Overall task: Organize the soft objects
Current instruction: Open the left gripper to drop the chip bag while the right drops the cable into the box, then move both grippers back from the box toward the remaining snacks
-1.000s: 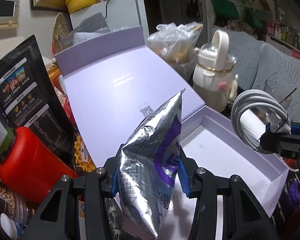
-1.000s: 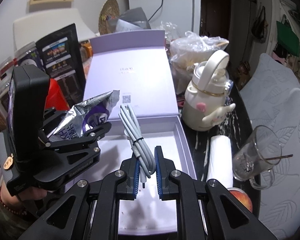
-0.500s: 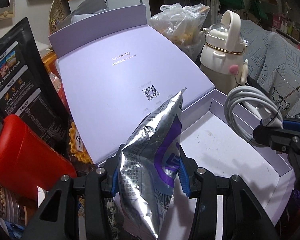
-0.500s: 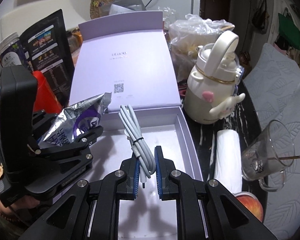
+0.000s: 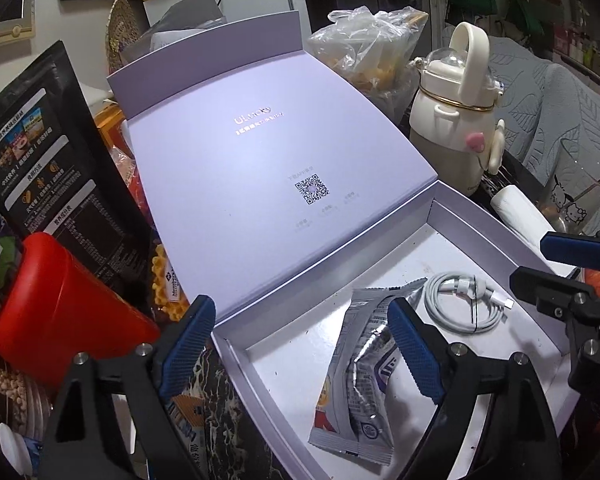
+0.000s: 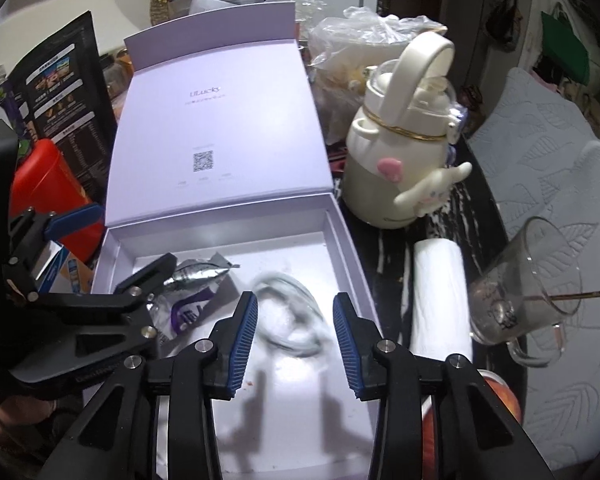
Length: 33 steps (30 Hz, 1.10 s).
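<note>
A silver and purple snack packet (image 5: 360, 376) lies flat on the floor of the open lilac box (image 5: 500, 232). My left gripper (image 5: 298, 304) hangs over it, jaws opening wide, pads off the packet. A coiled white cable (image 5: 464, 304) rests on the box floor beside the packet. In the right wrist view the cable (image 6: 288, 320) looks blurred below my right gripper (image 6: 296, 300), whose jaws are opening with nothing pressed between them. The packet (image 6: 196, 284) lies left of it, under the left gripper (image 6: 136, 234). The right gripper (image 5: 528, 261) shows at the box's right edge.
The box lid (image 6: 220, 120) stands open at the back. A cream bottle (image 6: 400, 160), white roll (image 6: 440, 300) and glass mug (image 6: 528, 292) stand to the right. A red container (image 5: 60, 312) and black pouch (image 5: 40, 160) crowd the left; a plastic bag (image 5: 372, 48) sits behind.
Both grippers have opened. The packet has dropped from the left jaws and the cable from the right jaws onto the box floor. The right gripper has sunk a little.
</note>
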Available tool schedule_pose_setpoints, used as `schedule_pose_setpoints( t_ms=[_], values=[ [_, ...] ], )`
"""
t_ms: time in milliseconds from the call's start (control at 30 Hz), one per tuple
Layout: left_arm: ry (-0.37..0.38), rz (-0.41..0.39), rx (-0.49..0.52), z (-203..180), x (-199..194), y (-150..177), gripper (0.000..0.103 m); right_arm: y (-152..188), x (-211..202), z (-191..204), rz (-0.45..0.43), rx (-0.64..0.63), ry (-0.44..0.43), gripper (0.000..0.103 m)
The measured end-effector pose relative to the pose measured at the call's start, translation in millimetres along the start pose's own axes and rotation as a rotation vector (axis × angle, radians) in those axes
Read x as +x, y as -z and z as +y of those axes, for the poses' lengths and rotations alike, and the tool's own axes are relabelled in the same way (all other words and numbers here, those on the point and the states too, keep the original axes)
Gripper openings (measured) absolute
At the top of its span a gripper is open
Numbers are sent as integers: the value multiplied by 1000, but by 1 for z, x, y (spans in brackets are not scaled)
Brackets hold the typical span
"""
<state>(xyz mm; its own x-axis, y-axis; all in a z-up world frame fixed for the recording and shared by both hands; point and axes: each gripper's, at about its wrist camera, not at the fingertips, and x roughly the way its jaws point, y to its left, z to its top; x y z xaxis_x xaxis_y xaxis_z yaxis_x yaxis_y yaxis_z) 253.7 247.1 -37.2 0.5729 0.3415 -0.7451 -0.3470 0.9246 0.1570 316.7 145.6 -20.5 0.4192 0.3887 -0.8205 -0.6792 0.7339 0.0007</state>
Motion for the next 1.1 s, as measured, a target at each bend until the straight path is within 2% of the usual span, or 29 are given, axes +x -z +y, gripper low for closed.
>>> schedule_pose_setpoints(
  t_ms=[267,433,900,967,1100],
  values=[
    [17,-63,8,-7,-29,-4,89,1,-21,-3,-36,-7,29,39],
    [15,-128,16,-8,-60,-8,89,2,-44,-4,-78,-10,41,39],
    [12,-271,14,-8,-154,-6,89,16,-135,6,-243,-21,78,41],
    [22,-286,12,-8,-166,-4,89,20,-149,8,-267,-22,84,45],
    [50,-317,9,-9,-193,2,89,31,-176,12,-310,-31,107,46]
  ],
)
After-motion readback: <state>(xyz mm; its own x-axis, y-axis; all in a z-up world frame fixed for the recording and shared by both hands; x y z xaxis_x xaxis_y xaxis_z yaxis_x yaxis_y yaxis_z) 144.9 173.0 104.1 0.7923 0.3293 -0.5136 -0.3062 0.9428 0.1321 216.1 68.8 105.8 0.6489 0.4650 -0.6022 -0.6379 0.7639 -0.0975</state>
